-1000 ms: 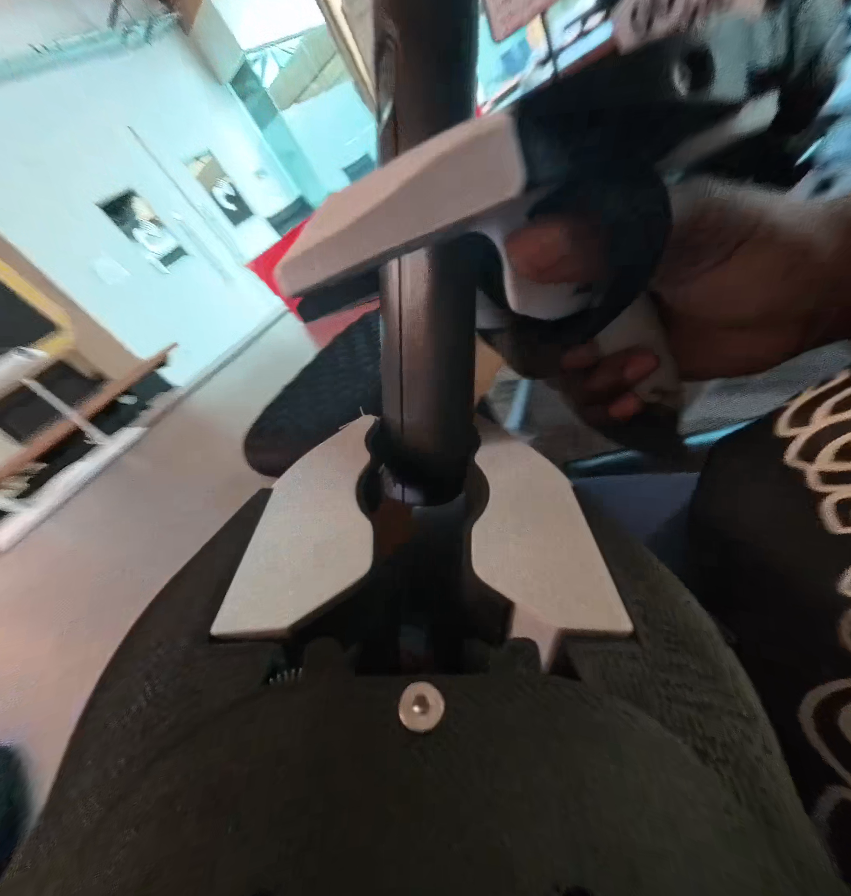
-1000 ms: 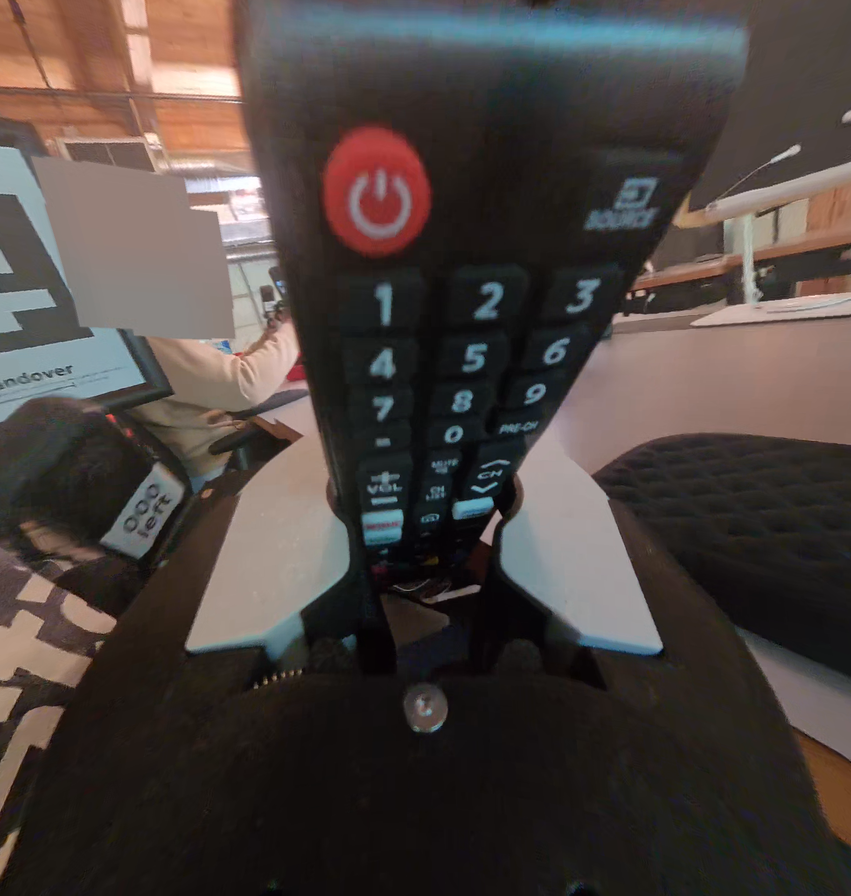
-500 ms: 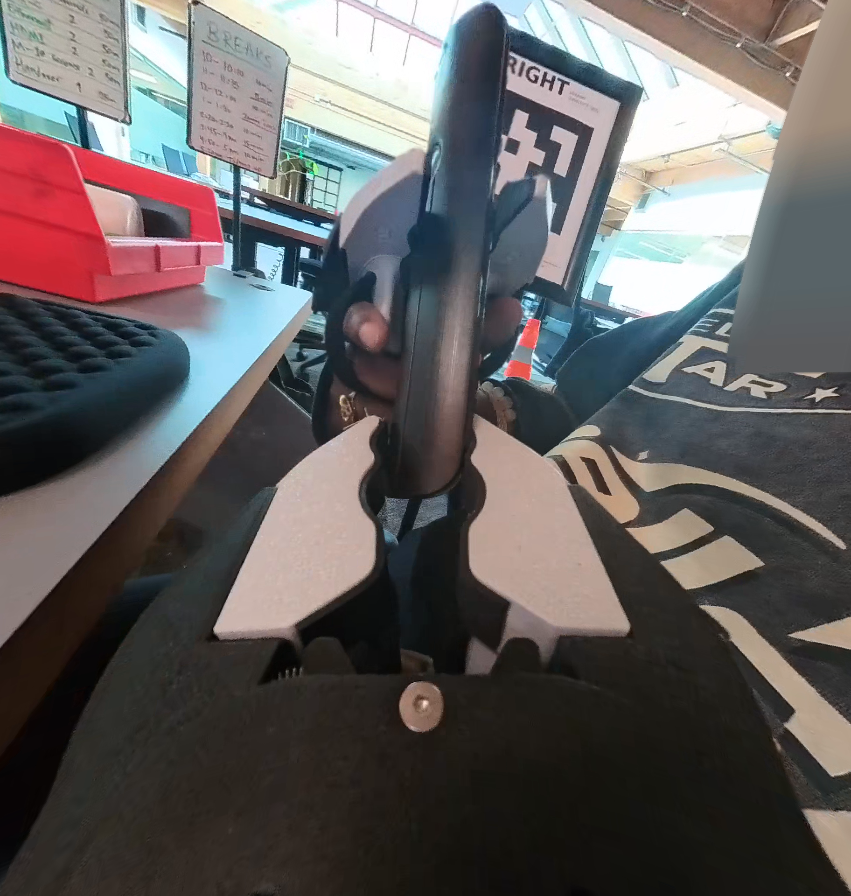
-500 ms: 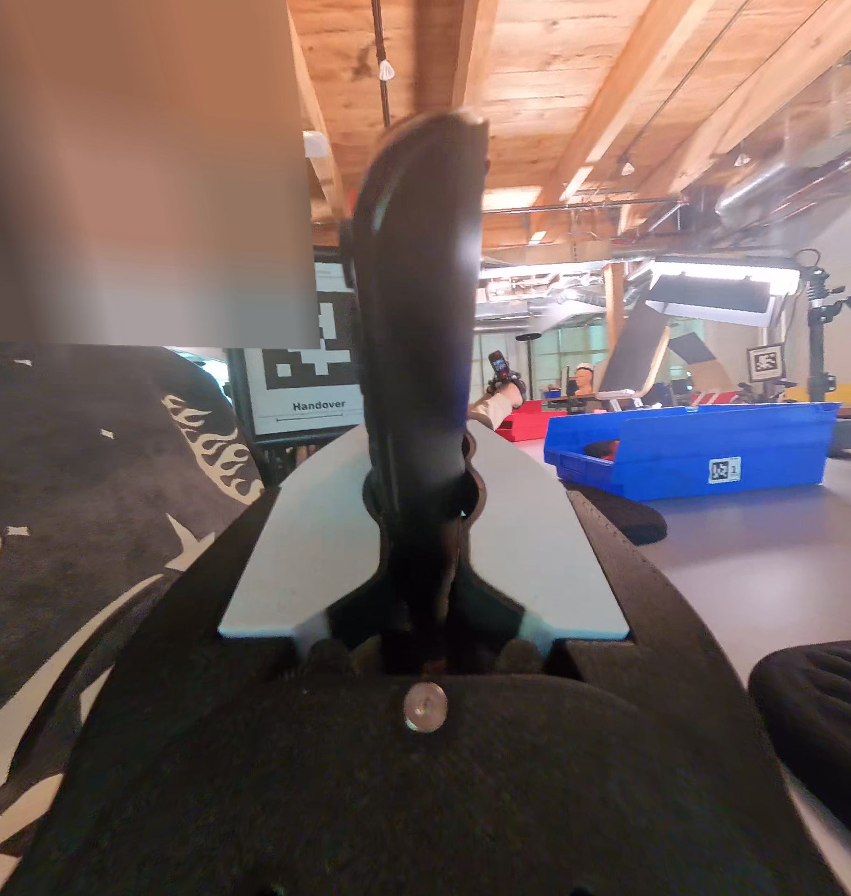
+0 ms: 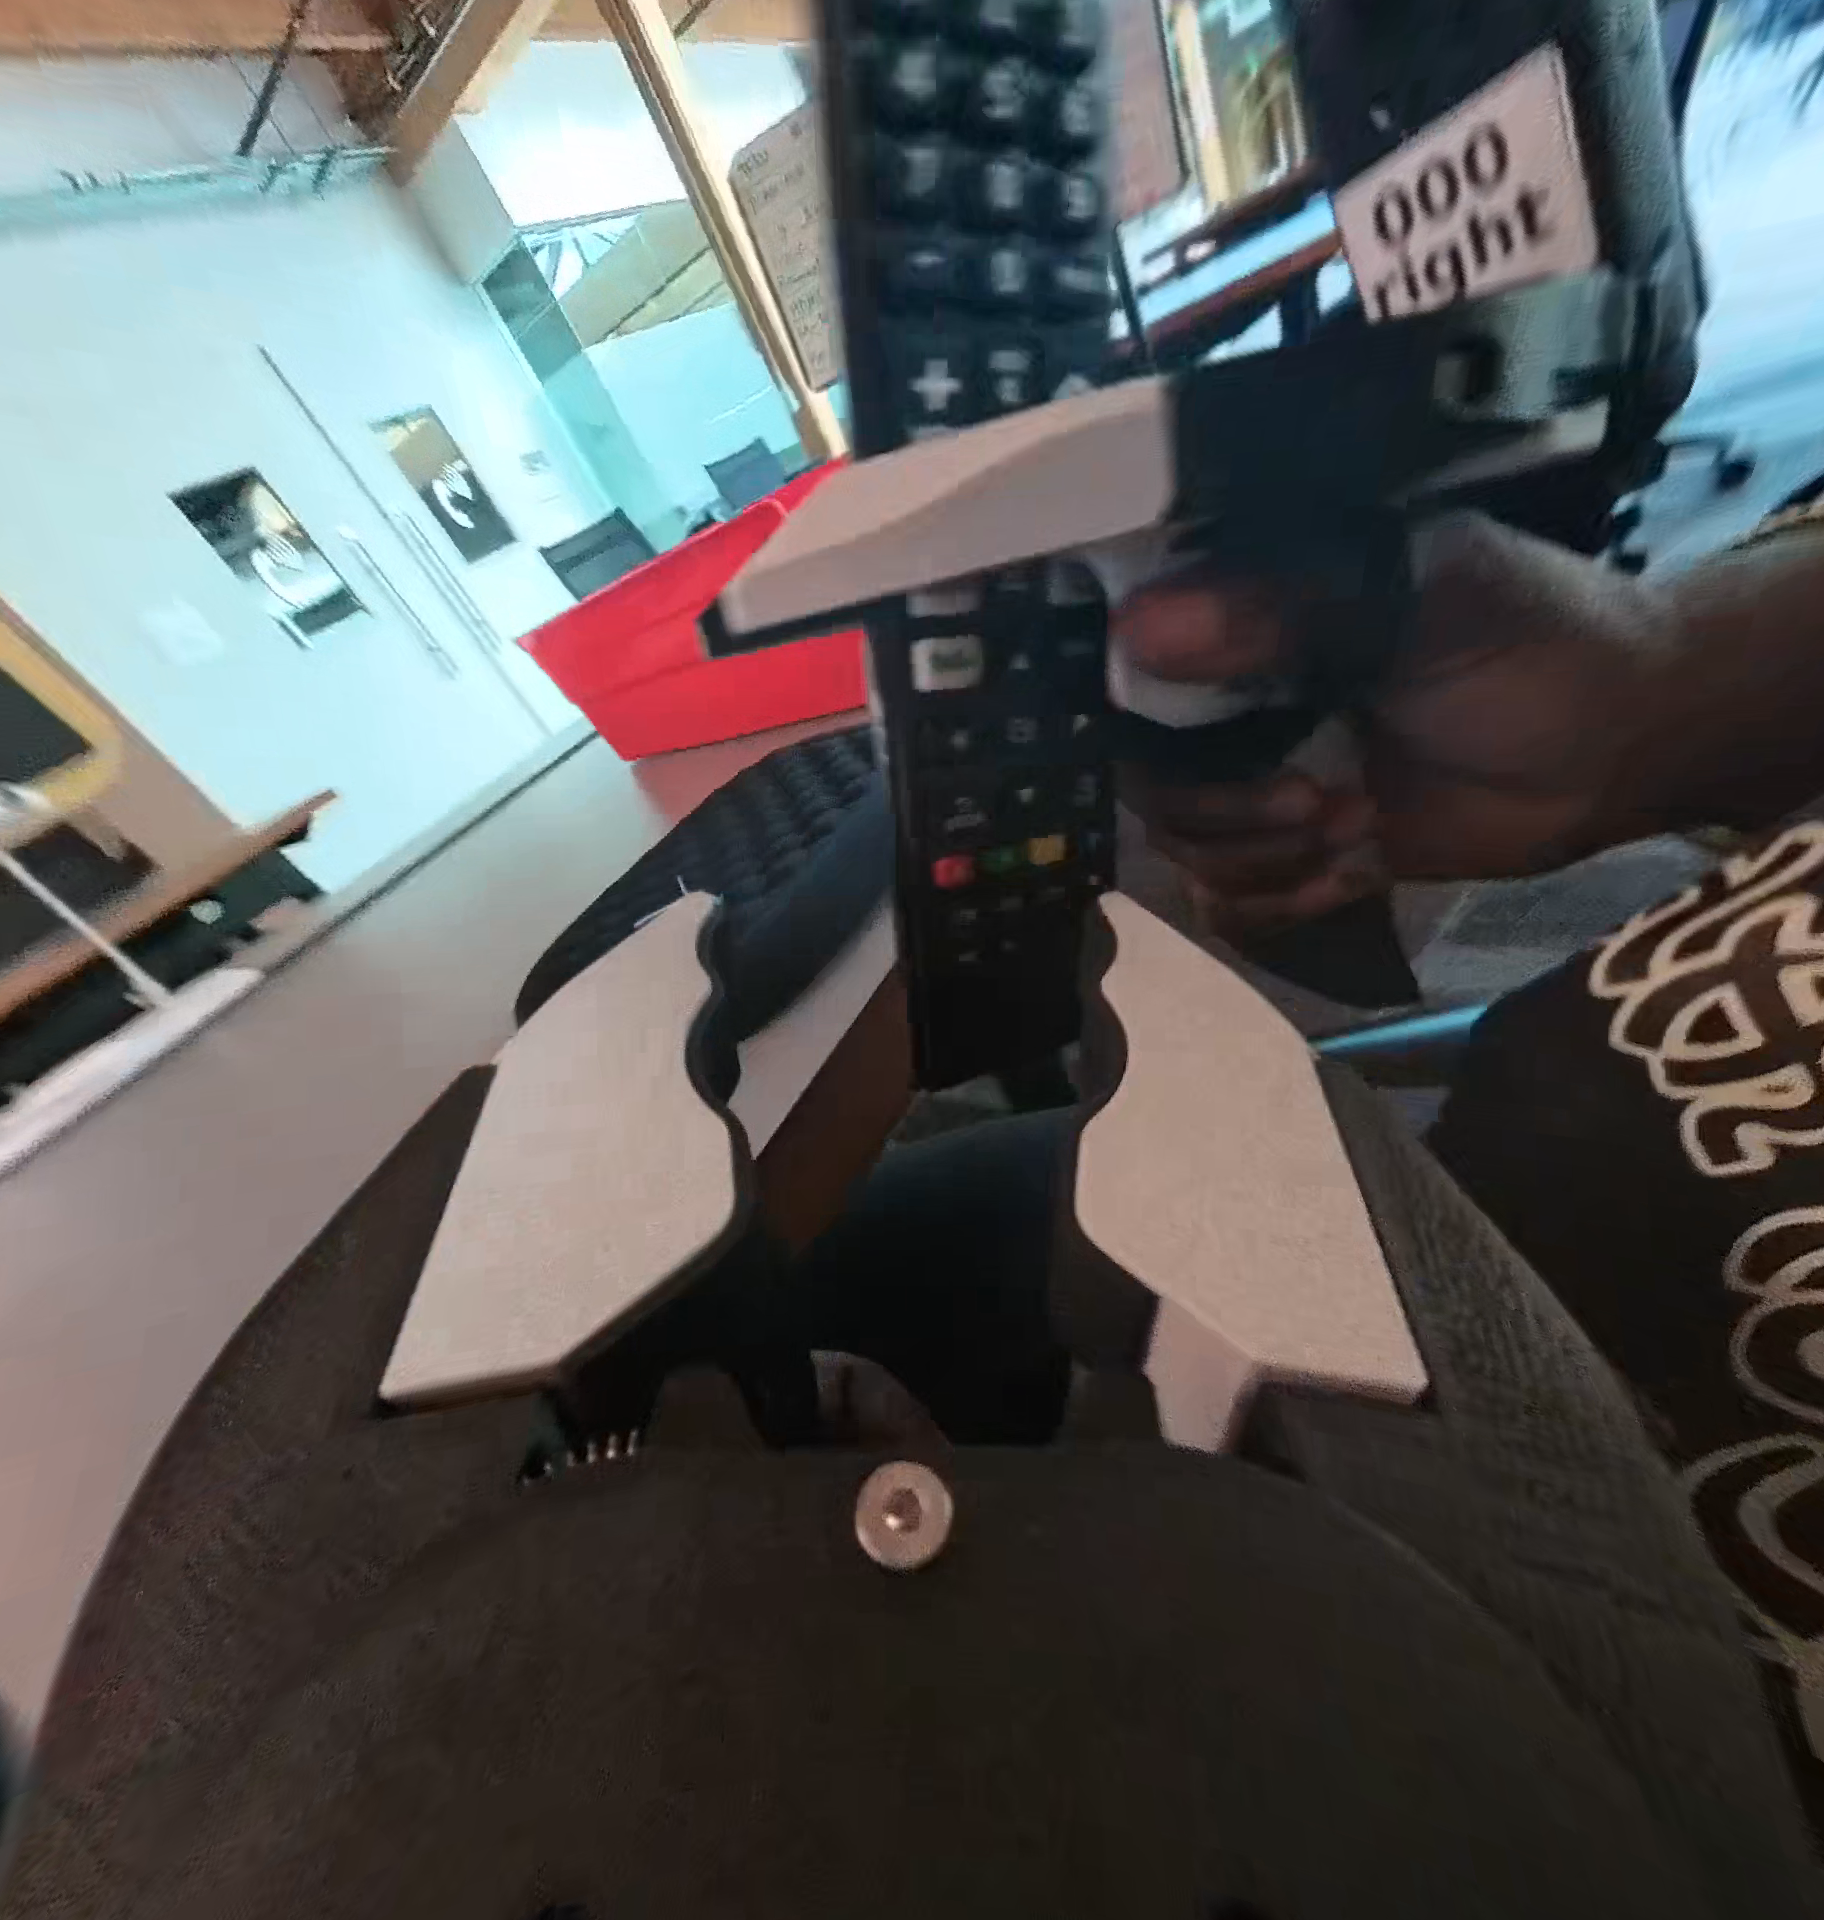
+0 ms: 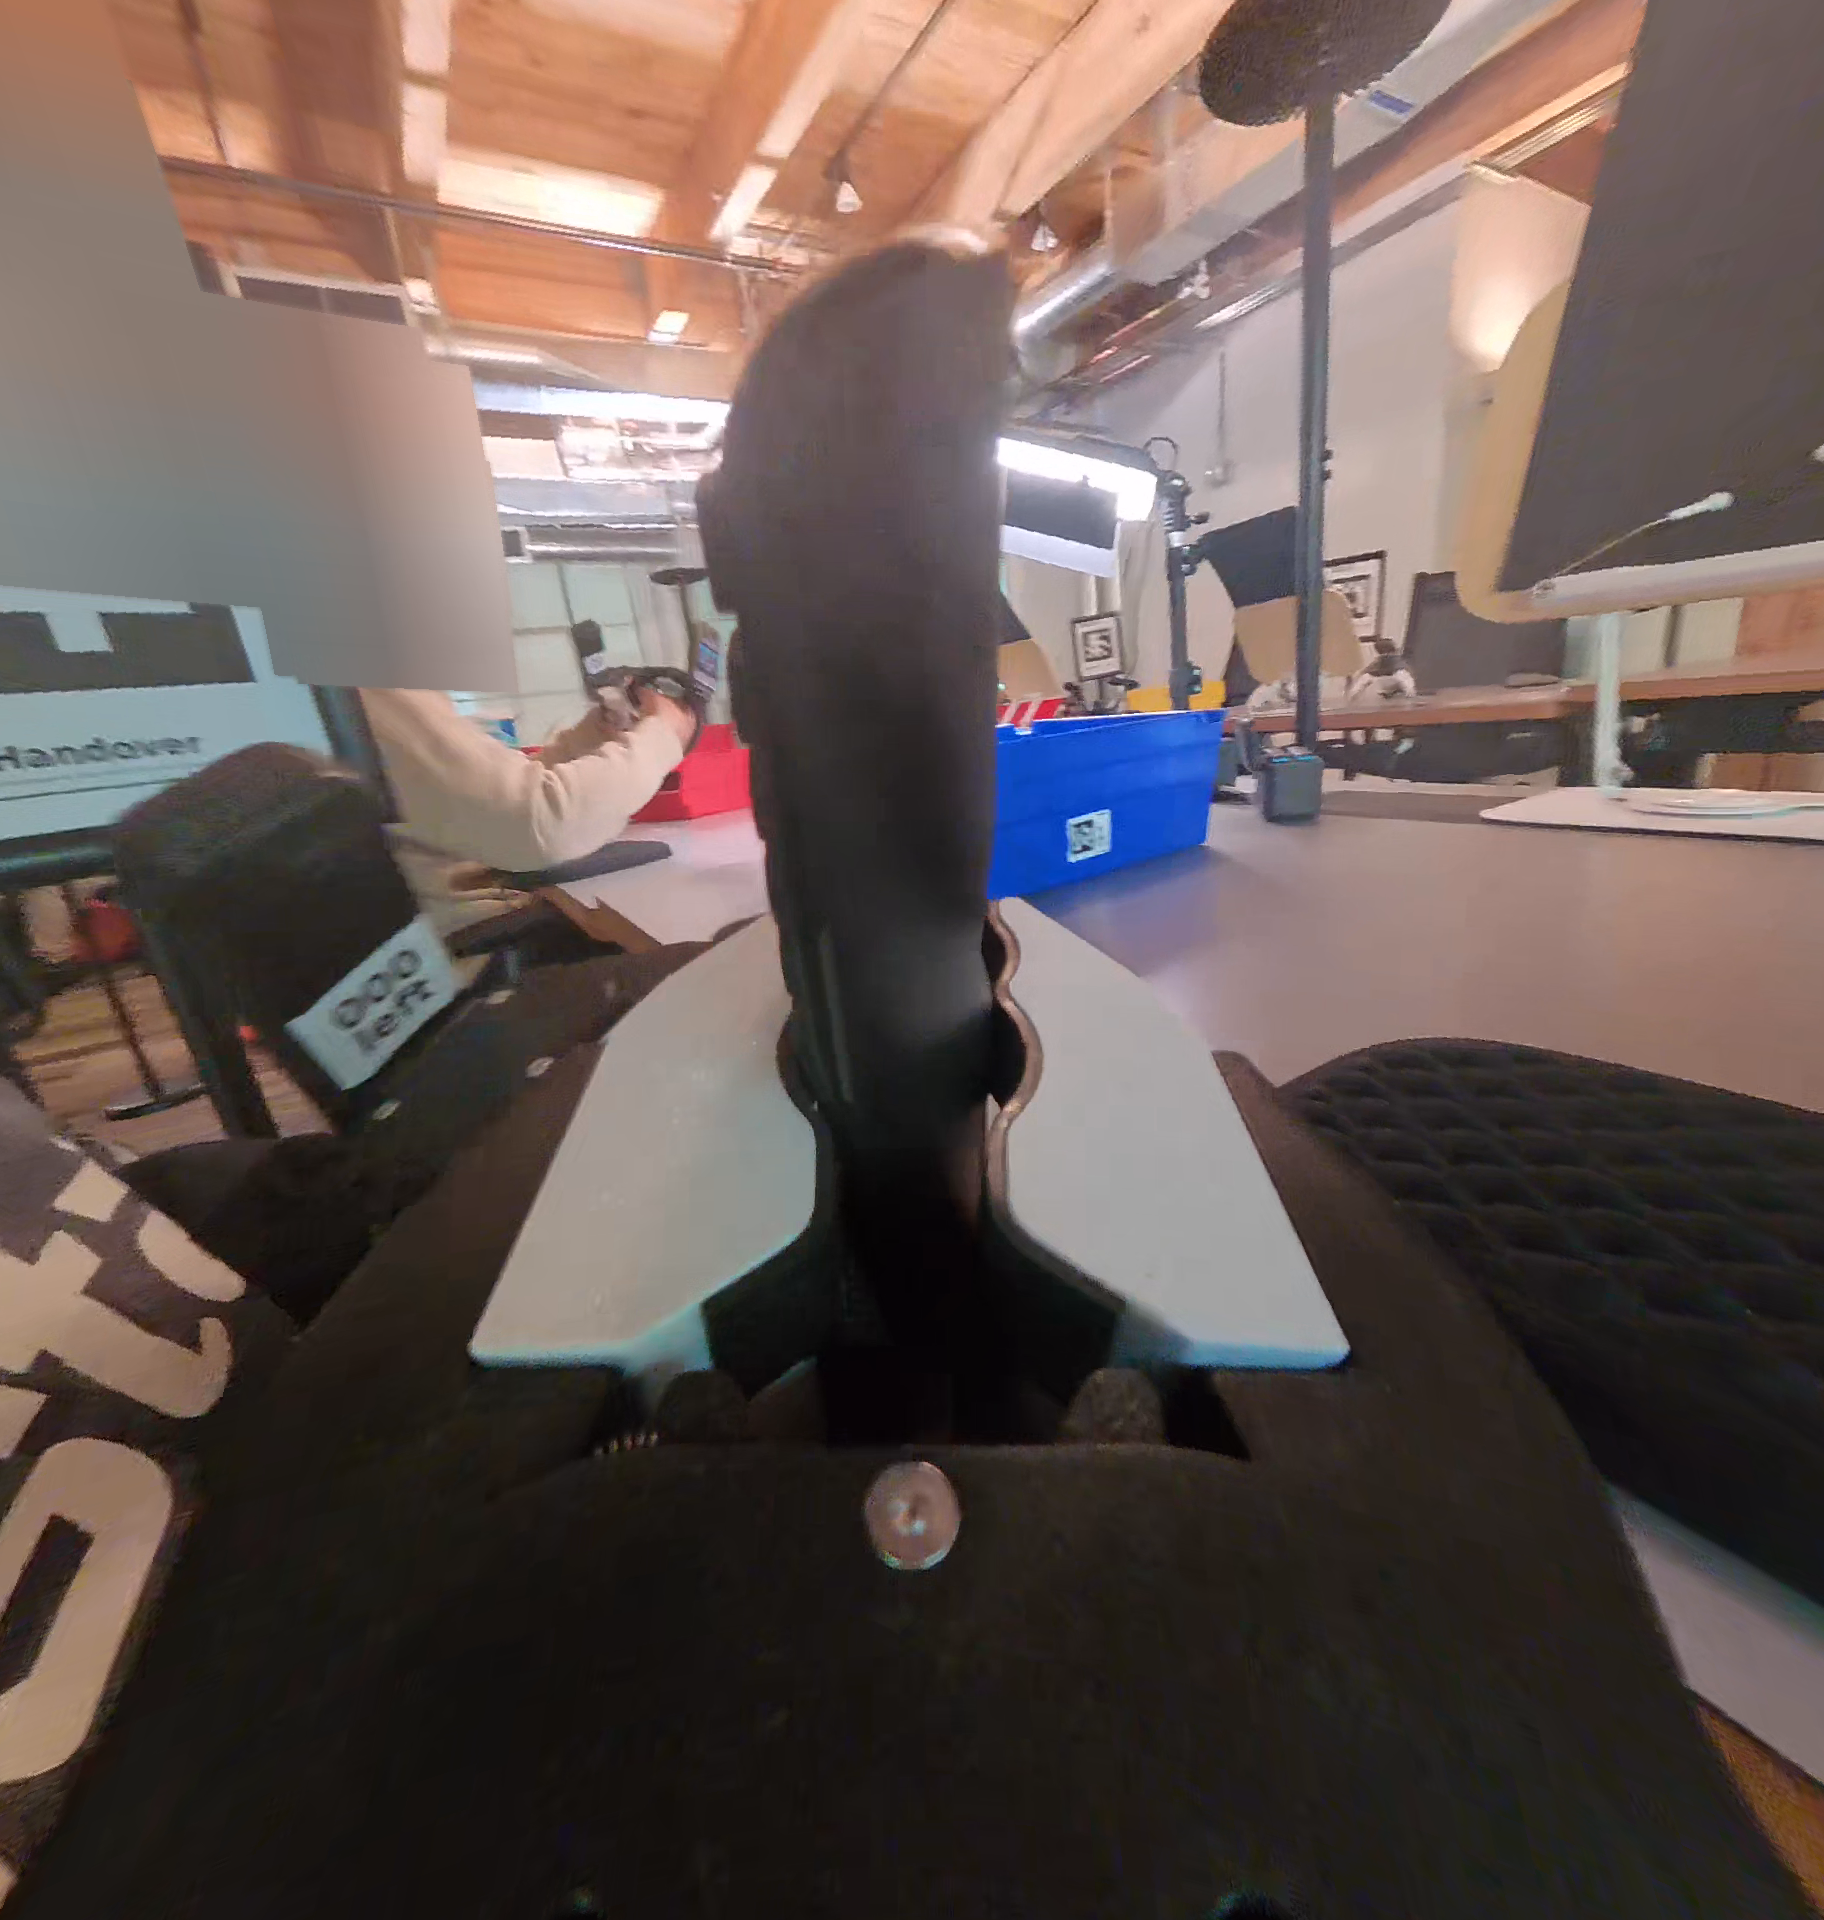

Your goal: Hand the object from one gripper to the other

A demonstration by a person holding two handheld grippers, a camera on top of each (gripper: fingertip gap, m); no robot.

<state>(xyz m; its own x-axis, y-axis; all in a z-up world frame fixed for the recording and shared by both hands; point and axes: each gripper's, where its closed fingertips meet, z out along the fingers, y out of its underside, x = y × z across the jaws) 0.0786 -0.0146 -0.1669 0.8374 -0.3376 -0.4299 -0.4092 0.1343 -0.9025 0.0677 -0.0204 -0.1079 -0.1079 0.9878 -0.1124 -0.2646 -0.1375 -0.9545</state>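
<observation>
One black TV remote stands upright between two hand-held grippers. The right gripper pinches it across the middle, apparently so the lower end stays free. The left gripper is spread around that lower end; its right finger lies close against the remote, the left one apart. Beyond the remote: one red bin, one blue bin, one black quilted pad.
</observation>
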